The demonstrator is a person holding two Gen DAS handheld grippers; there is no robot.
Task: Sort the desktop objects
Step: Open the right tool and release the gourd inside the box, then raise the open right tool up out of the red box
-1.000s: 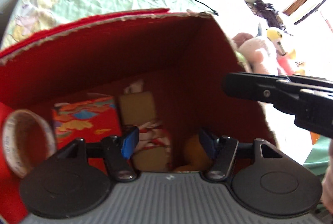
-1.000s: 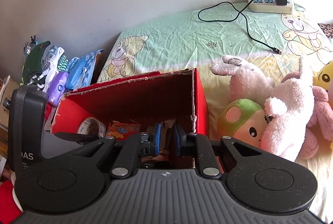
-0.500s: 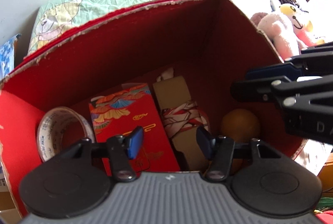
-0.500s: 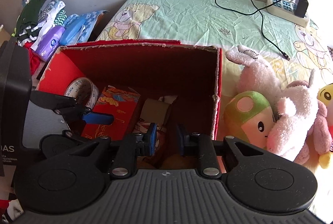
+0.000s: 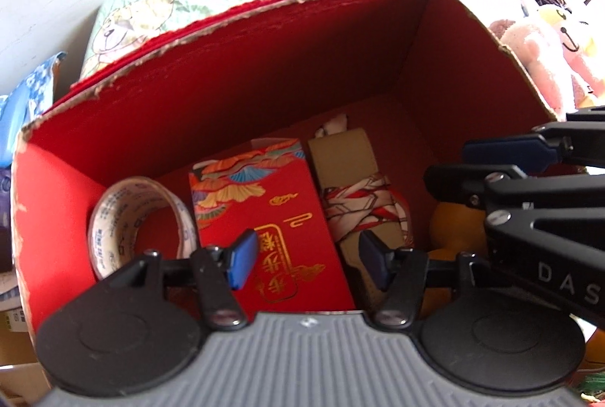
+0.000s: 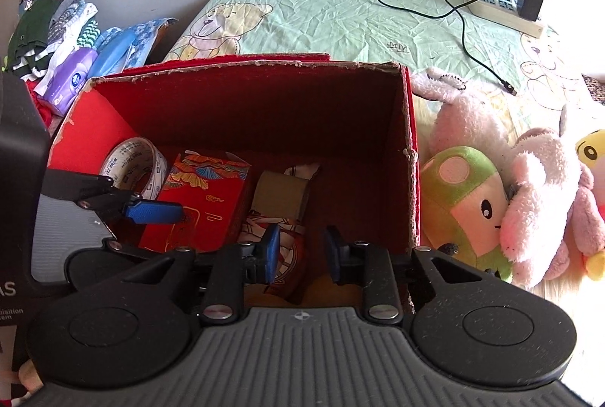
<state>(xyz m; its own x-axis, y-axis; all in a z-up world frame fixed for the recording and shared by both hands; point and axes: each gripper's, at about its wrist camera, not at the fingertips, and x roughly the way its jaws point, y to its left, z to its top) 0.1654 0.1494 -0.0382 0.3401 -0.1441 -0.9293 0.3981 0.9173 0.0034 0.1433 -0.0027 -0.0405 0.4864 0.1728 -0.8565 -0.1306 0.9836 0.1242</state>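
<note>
A bed [image 6: 340,17] with a pale green bear-print sheet carries a red cardboard box [image 6: 412,149] near its left edge. Plush toys [image 6: 529,187] lie to the right of it. A power strip [image 6: 503,10], apparently white, and a black cable [image 6: 465,32] lie far right.

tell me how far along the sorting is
Done: the roll of clear printed tape, the red gift box with gold lettering, a tan strap-wrapped bundle and an orange round object lie inside the red cardboard box. In hand: nothing; the left gripper and right gripper are open. Left: unclear.
</note>
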